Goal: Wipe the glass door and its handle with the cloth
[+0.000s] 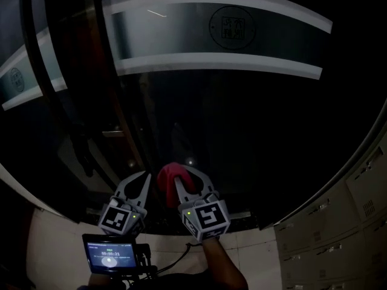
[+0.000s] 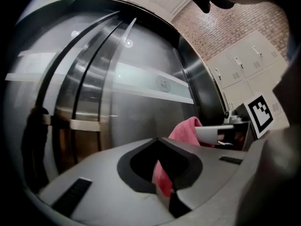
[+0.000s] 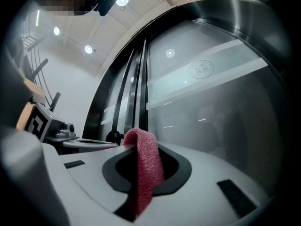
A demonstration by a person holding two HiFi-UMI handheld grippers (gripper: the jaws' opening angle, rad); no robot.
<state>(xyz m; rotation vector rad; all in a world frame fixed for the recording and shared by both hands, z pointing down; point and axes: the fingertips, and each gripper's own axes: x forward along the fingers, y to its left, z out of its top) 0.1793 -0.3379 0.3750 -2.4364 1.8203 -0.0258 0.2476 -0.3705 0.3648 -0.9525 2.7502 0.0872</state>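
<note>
The cloth (image 1: pixel 169 175) is bunched up just in front of the low part of the door (image 1: pixel 254 132), and both tools are on it. The right gripper (image 1: pixel 186 179) has its jaws closed on a fold, and the pink pile stands up out of the slot and leans toward the door. The left gripper (image 1: pixel 141 182) sits just beside it on the handle side, jaws drawn down to a narrow slot with a strip of the same cloth in it, so it looks to be pinching a corner. The wad's free face points straight at the door, between the jaw tips and the glass. Whether it touches the glass cannot be told. It hangs lengthwise, up and down the door. The right gripper is the nearer one to the wide open pane, so it is best placed to press in and sweep. What seems to be the handle (image 2: pixel 36 140) is a dark upright bar running the length of the door, well off to the left of both grippers. It lies closer to the left gripper, and wiping would go best along its length.
</note>
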